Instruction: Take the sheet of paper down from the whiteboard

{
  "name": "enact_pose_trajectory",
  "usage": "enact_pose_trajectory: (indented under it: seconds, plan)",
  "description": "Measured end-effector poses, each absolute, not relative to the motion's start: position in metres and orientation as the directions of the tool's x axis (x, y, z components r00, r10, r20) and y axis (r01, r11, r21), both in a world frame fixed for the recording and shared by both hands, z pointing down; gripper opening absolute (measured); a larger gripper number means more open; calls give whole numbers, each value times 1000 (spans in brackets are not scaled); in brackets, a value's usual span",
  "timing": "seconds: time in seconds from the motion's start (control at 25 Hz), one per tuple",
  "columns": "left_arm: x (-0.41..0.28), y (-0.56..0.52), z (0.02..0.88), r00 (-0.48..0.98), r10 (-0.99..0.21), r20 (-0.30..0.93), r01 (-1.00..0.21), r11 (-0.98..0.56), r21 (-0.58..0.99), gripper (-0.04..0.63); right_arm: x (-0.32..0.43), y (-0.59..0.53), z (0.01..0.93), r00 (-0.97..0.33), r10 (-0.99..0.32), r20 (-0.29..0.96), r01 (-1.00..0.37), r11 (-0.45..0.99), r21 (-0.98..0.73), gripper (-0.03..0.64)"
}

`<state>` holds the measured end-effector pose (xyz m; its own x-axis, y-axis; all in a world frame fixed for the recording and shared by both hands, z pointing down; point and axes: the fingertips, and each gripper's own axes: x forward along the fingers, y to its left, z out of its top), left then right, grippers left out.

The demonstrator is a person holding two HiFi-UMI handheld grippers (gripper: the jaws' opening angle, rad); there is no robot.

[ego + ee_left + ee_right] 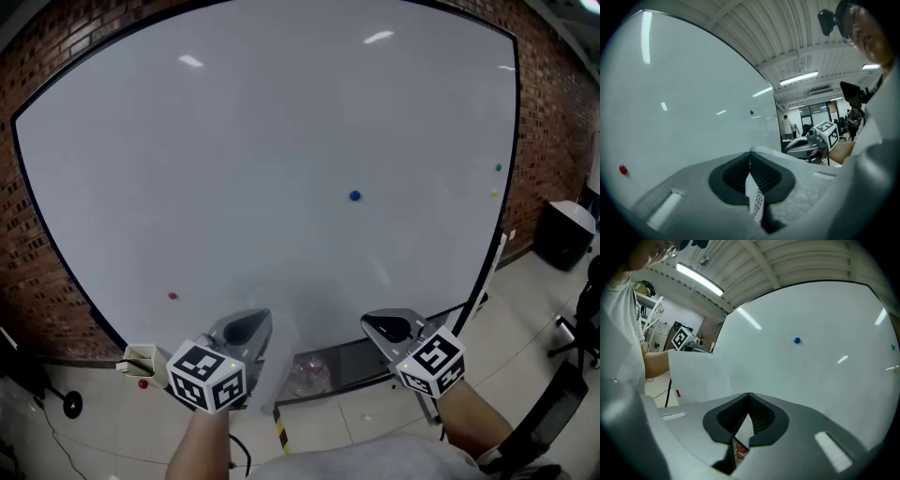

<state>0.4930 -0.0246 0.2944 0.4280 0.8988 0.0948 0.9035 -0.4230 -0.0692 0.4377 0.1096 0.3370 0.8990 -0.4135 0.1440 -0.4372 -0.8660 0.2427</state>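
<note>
Brick wall (19,225) frames the whiteboard (281,141), which fills nearly the whole head view. A red magnet (172,296) sits low on it at about eight o'clock.

Below the board's bottom edge, at seven o'clock in that view, your left gripper (246,330) points at the board. Its marker cube (208,377) faces the camera. Its jaws are clenched, with a thin white edge pinched between the pads. That edge belongs to the sheet of paper (698,378). The right gripper view shows the sheet at nine o'clock, as a flat white panel reaching out from your left gripper in front of the board's lower part. No magnet sits on it. In the head view it is only a faint pale shape at four o'clock of the left gripper. Whether it touches the board cannot be told.

A blue magnet (354,196) sits just right of the board's centre.

At five o'clock in the head view, your right gripper (389,328) is held level beside the left one and well apart from the sheet. Its jaws are pressed together on nothing.

A green magnet (498,168) and a yellow magnet (494,193) sit near the board's right edge at three o'clock. A black bin (567,232) stands on the floor beyond it.
</note>
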Motion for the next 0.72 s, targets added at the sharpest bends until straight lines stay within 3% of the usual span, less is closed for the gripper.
enact_pose_trajectory:
  seconds: [0.72]
  plan:
    - [133, 12, 350, 441, 887, 133, 897, -442, -27, 2, 88, 114, 396, 837, -515, 185, -541, -830, 134, -6]
